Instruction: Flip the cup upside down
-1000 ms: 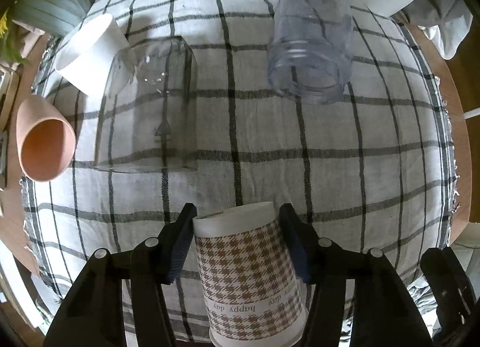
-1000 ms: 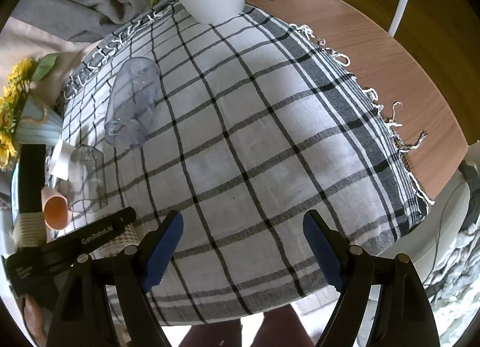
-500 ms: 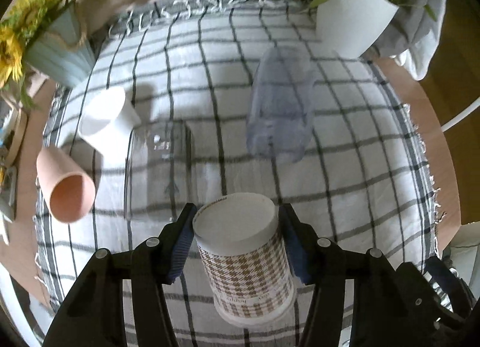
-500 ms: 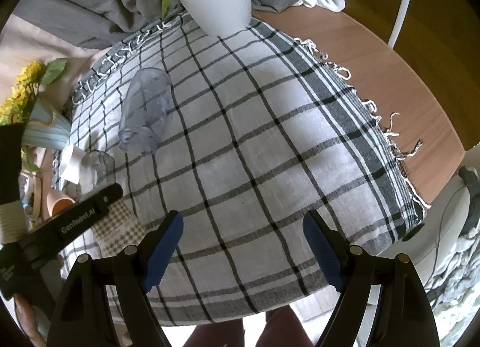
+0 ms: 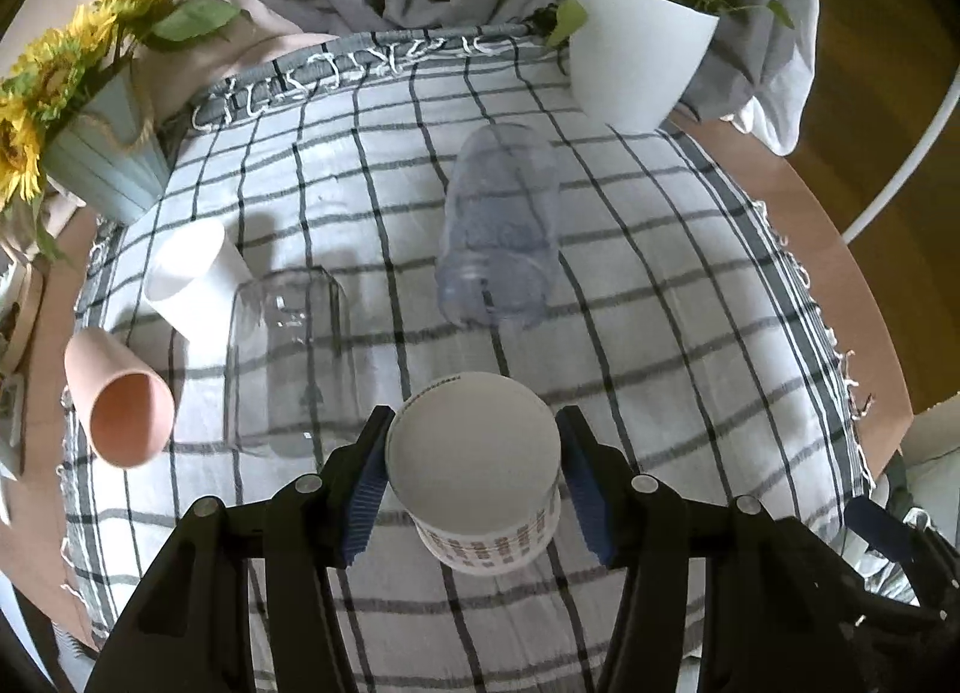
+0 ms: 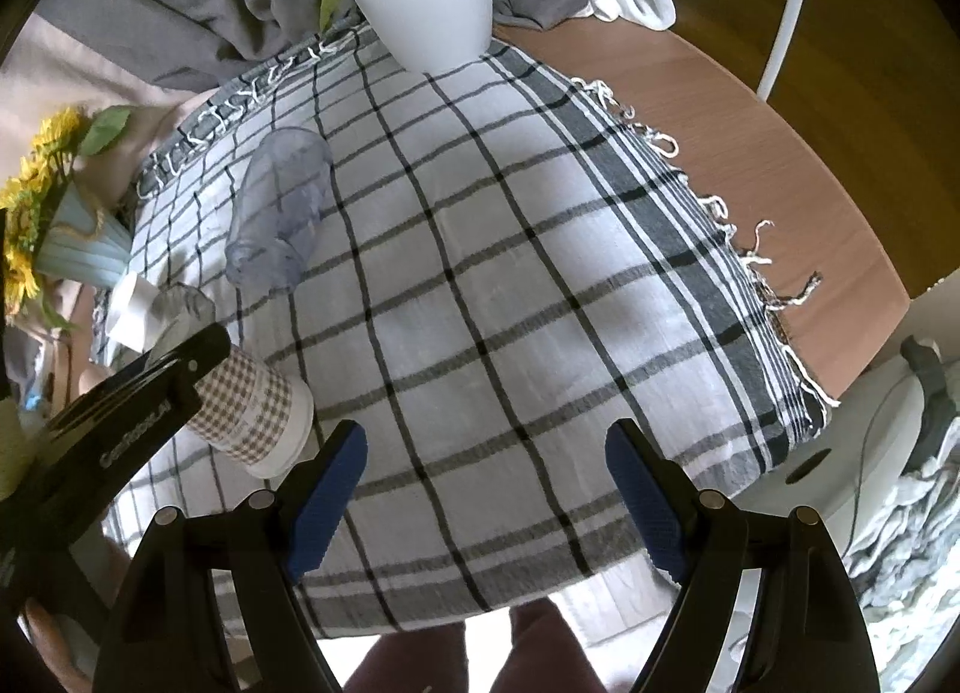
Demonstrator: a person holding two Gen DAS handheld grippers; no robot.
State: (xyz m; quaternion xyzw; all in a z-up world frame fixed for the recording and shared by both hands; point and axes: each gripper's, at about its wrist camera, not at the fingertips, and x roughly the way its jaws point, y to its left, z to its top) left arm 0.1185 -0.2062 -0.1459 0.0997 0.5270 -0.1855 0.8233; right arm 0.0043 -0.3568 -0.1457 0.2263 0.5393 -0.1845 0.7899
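Note:
My left gripper [image 5: 474, 474] is shut on a paper cup [image 5: 474, 453] with a brown houndstooth pattern. I see its flat white base facing the camera in the left wrist view, rim pointing down and away. In the right wrist view the cup [image 6: 252, 414] is tilted, its rim low over the checked cloth [image 6: 510, 285] and close to it; contact cannot be told. My right gripper [image 6: 486, 489] is open and empty, above the cloth's near edge, to the right of the cup.
A clear glass [image 5: 288, 357] stands upside down. A clear bluish bottle [image 5: 498, 225], a pink cup [image 5: 120, 405] and a white cup [image 5: 192, 279] lie on their sides. A white plant pot [image 5: 636, 57] and a sunflower vase [image 5: 102, 165] stand at the far edge.
My left gripper has tipped the paper cup over, so its base now faces the camera and its rim points down. The left view swung up towards the far edge. The right gripper stayed open.

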